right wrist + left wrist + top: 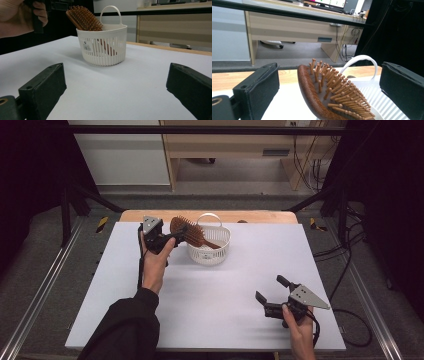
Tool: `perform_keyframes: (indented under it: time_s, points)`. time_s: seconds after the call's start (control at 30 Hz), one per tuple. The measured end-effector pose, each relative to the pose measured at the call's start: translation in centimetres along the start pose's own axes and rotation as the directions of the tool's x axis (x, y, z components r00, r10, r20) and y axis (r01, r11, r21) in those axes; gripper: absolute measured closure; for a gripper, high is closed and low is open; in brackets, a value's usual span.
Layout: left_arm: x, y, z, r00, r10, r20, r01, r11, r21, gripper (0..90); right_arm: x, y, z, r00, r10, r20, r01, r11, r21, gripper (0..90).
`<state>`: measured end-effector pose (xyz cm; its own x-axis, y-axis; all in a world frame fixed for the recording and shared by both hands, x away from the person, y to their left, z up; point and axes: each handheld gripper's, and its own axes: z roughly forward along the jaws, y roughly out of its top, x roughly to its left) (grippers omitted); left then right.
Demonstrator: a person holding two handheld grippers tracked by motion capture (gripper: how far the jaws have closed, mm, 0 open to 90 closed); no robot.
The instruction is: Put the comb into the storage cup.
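Note:
A brown wooden hairbrush (188,231) stands handle-down in a small white slatted basket (210,254) at the back middle of the white table. Its bristled head leans out over the basket's left rim. My left gripper (175,237) is at that head, open, with the brush (329,92) between the two wide-apart jaws and touching neither. The basket's looped handle (362,58) rises just behind the brush. Near the front right, my right gripper (270,288) is open and holds nothing. It faces the basket (102,47) and brush (83,17) from a distance.
The white tabletop (240,280) lies bare between the basket and the right gripper. A wooden strip (260,216) edges the table's far side. Beyond it stand a desk and hanging cables. The person's left hand (17,17) shows beside the basket.

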<state>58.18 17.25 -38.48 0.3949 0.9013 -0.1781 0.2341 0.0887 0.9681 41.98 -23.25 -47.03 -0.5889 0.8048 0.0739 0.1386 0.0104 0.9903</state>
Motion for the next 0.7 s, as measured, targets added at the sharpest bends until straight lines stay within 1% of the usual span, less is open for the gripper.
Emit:
perform_keyframes:
  time_s: [0.17, 0.27, 0.4, 0.53, 0.63, 0.7]
  points:
    - [-0.1, 0.1, -0.5, 0.9998, 0.007, 0.019, -0.007, 0.9999, 0.014, 2.4, -0.1, 0.0, 0.0, 1.0, 0.0, 0.0, 0.0, 1.0, 0.001, 2.7]
    - [-0.2, 0.1, -1.4, 0.9992, 0.025, 0.031, -0.025, 0.9995, 0.02, 2.4, -0.1, 0.0, 0.0, 1.0, -0.001, -0.002, 0.001, 1.0, 0.001, 2.7]
    - [0.0, 0.1, -3.1, 0.9987, 0.036, 0.036, -0.037, 0.9992, 0.014, 2.4, -0.1, 0.1, -0.1, 1.0, 0.0, -0.006, 0.0, 1.0, -0.001, 2.5]
    - [0.3, -0.4, -5.3, 0.998, 0.061, 0.017, -0.061, 0.9976, 0.032, 2.4, 0.0, 0.1, -0.1, 1.0, 0.004, -0.009, -0.004, 1.0, -0.001, 2.4]
    - [0.6, -0.7, -7.1, 0.9981, 0.059, 0.017, -0.059, 0.9979, 0.027, 2.4, 0.1, 0.1, -0.1, 0.9999, -0.005, -0.012, 0.005, 1.0, -0.002, 2.4]
    - [0.9, -1.0, -8.2, 0.9986, 0.047, 0.021, -0.048, 0.9987, 0.018, 2.3, 0.1, 0.1, -0.1, 0.9999, -0.004, -0.012, 0.004, 1.0, -0.002, 2.4]
